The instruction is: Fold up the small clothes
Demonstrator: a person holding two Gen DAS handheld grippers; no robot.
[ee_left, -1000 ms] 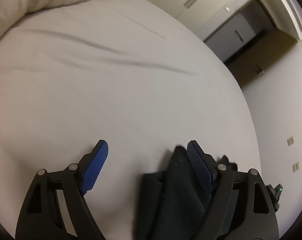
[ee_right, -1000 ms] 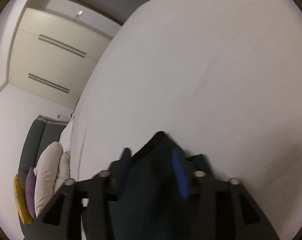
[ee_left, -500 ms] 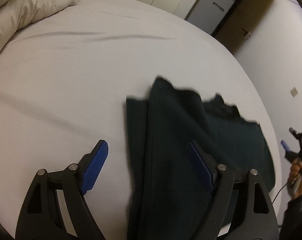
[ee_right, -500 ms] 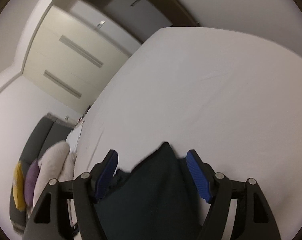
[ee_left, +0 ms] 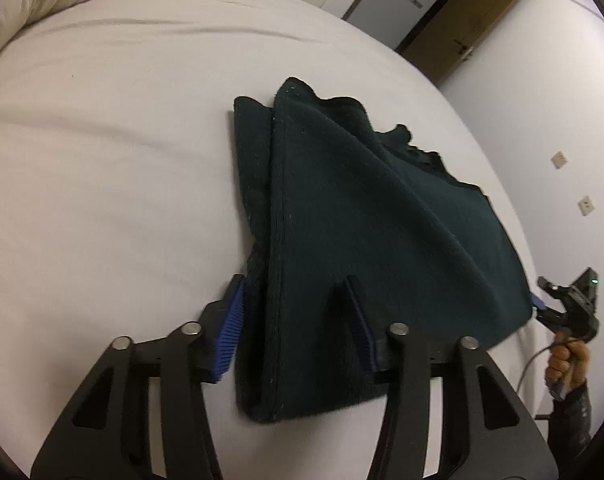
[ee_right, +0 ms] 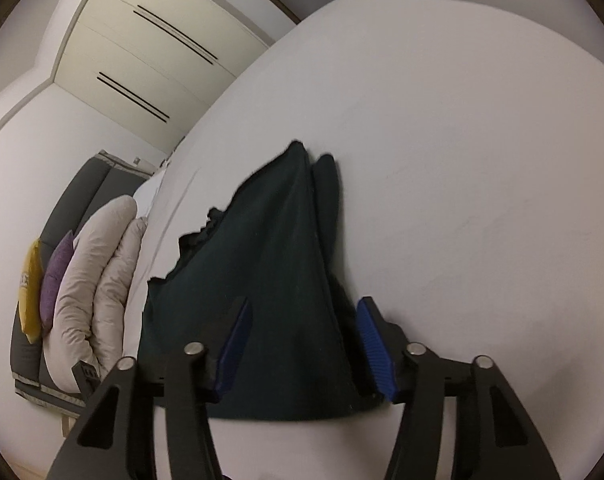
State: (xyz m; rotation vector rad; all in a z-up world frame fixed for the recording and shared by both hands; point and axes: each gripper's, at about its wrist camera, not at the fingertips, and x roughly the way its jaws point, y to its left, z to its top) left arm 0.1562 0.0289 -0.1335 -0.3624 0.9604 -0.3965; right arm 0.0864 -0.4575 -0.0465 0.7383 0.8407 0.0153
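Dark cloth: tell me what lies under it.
The dark cloth rests on the white bedsheet, and a folded lower layer shows at its left edge. Anything else beneath is covered.

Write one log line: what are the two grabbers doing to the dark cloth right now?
left gripper: open, astride dark cloth | right gripper: open, astride cloth | white bed: cloth lies part-folded

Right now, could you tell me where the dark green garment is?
The dark green garment lies on the white bed, in front of both tools, a corner between each one's blue fingers.
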